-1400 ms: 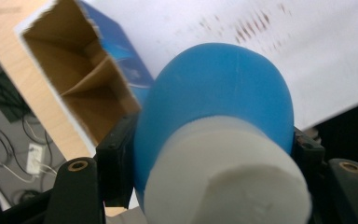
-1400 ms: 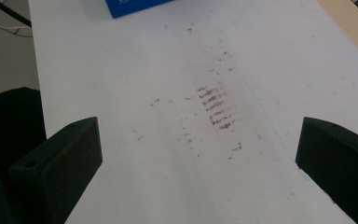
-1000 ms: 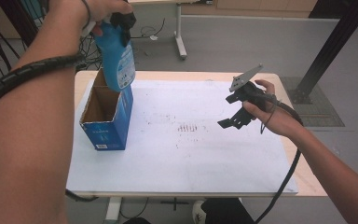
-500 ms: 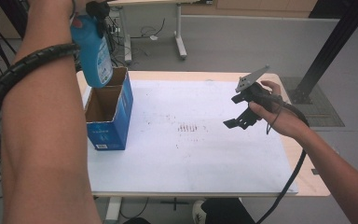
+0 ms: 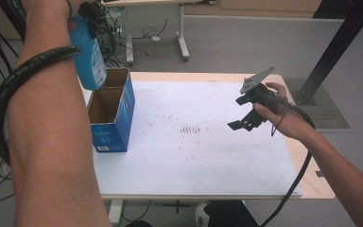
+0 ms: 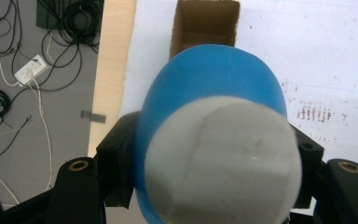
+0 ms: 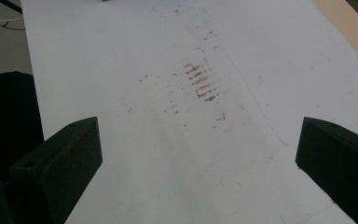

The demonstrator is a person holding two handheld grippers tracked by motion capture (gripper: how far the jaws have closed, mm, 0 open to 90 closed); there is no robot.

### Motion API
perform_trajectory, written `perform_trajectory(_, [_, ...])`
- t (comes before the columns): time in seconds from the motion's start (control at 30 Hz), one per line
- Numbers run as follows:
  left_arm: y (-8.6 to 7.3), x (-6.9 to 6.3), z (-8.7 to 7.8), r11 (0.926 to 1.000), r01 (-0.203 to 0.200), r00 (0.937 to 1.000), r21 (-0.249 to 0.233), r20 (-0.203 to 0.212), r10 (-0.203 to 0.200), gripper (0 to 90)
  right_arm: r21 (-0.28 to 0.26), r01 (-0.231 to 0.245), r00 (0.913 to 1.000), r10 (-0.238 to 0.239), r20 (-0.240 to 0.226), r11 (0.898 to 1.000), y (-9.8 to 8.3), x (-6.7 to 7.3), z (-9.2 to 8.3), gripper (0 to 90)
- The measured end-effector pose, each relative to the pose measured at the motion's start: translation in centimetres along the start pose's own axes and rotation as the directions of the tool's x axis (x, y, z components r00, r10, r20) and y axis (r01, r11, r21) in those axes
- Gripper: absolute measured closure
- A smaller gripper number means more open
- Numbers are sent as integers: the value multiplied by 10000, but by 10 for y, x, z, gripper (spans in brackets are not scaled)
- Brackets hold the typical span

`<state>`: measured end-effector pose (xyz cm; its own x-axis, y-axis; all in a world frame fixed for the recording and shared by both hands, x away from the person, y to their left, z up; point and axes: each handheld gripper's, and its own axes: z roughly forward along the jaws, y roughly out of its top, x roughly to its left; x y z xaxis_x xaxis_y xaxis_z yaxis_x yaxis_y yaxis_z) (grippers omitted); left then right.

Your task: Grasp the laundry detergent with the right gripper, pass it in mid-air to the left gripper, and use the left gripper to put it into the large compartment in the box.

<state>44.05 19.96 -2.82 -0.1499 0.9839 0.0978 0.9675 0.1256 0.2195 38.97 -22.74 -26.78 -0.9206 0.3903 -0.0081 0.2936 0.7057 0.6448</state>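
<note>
A blue bottle (image 5: 90,61) with a pale grey cap (image 6: 223,163) hangs in the air over the far left corner of the table. My left gripper (image 5: 88,14) is shut on it near the cap. In the left gripper view my left gripper (image 6: 214,161) presses the bottle (image 6: 209,74) from both sides. Below it stands an open blue cardboard box (image 5: 111,113), whose brown inside (image 6: 205,21) is seen from above. At the right, my right gripper (image 5: 239,113) is held above the table, open with nothing between its jaws (image 7: 198,154).
A white sheet (image 5: 194,156) with brownish smudges (image 7: 200,81) covers the wooden table (image 5: 312,179). Cables and a power strip (image 6: 32,70) lie on the floor at the left. Another table's legs (image 5: 182,38) stand beyond, and a black post (image 5: 340,42) rises at the right.
My left hand has carried the blue bottle leftwards, from over the box's opening to past its left edge. The right gripper has stayed in place, still open.
</note>
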Motion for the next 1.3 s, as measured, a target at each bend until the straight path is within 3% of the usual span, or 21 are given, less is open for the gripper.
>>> perform_trajectory(0.37, [-2, 7, 22, 9997, 200, 9998, 116, 17, -200, 357, 84, 50, 10000, -50, 51, 10000, 0, 0, 2, 3])
perform_trajectory(0.77, [-10, 16, 57, 9988, 401, 9985, 297, 371, -412, 357, 176, 165, 9998, -166, 69, 9997, 2, 3, 6, 3])
perform_trajectory(1.3, [-15, 17, 84, 9988, 357, 9982, 345, 463, -372, 358, 288, 268, 9995, -273, 171, 9992, 4, 4, 7, 3])
